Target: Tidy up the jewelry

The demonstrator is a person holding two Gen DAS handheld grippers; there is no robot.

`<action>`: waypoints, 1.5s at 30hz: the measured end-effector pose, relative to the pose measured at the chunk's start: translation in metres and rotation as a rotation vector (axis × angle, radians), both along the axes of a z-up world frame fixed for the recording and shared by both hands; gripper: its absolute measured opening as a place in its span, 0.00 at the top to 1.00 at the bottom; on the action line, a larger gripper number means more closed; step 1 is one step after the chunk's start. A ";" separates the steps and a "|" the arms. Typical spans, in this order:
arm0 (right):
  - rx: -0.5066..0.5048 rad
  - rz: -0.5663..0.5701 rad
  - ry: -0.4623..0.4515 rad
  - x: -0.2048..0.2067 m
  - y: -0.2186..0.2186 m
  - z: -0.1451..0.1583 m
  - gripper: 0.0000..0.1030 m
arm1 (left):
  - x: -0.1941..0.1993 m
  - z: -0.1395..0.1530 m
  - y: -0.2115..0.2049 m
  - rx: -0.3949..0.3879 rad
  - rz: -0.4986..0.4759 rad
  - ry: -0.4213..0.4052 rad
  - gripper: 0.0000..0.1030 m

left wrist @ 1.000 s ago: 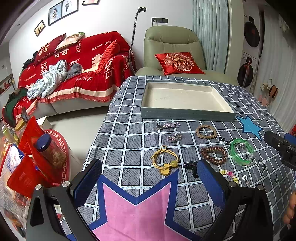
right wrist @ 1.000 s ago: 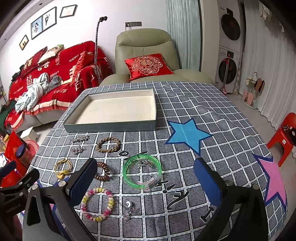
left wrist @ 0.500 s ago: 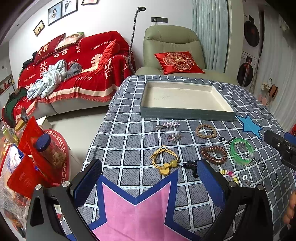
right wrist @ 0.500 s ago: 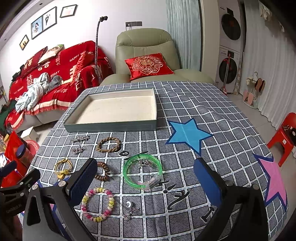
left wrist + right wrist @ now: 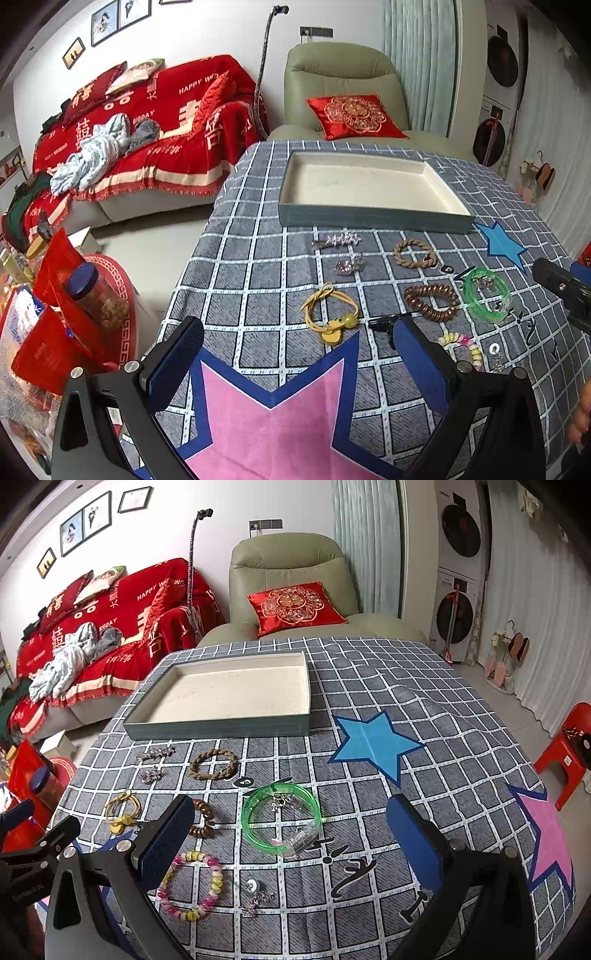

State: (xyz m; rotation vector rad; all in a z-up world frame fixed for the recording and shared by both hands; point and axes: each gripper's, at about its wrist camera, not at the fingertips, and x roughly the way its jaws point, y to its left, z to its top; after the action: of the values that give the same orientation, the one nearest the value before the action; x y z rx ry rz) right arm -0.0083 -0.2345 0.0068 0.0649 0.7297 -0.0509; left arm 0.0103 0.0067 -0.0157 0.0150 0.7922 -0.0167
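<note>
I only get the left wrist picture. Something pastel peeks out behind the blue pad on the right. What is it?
Observer: The right wrist view shows it whole: a bracelet of pink and yellow beads, lying flat on the grey checked tablecloth.
Operator: Is the other tool holding anything?
Observer: No. The right gripper is open, with nothing held between its blue pads.
Operator: Is the pink star in my picture the only one?
Observer: No. A second blue-edged pink star patch sits at the cloth's right edge.
</note>
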 end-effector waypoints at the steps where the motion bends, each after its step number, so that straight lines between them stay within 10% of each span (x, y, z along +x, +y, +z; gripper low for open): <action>1: 0.000 -0.001 0.007 0.000 -0.001 -0.002 0.00 | 0.002 -0.002 0.002 0.000 0.004 0.008 0.00; 29: -0.052 0.023 0.340 0.074 -0.031 -0.069 0.02 | 0.077 -0.053 0.010 -0.041 -0.137 0.209 0.04; 35: -0.015 0.024 0.360 0.076 -0.031 -0.073 0.27 | 0.078 -0.054 0.003 -0.053 -0.178 0.210 0.30; 39: -0.013 0.034 0.352 0.074 -0.029 -0.069 0.62 | 0.074 -0.051 -0.002 -0.061 -0.220 0.201 0.78; 41: -0.010 0.039 0.349 0.072 -0.027 -0.068 0.82 | 0.074 -0.050 -0.002 -0.072 -0.225 0.201 0.78; 45: 0.018 0.024 0.322 0.068 -0.031 -0.061 0.87 | 0.072 -0.045 0.006 -0.142 -0.221 0.206 0.78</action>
State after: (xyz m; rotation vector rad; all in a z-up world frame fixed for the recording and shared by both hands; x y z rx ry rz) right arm 0.0594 -0.2656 -0.0541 0.0659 1.0529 -0.0325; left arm 0.0818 0.0129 -0.0612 -0.0347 0.9903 -0.2875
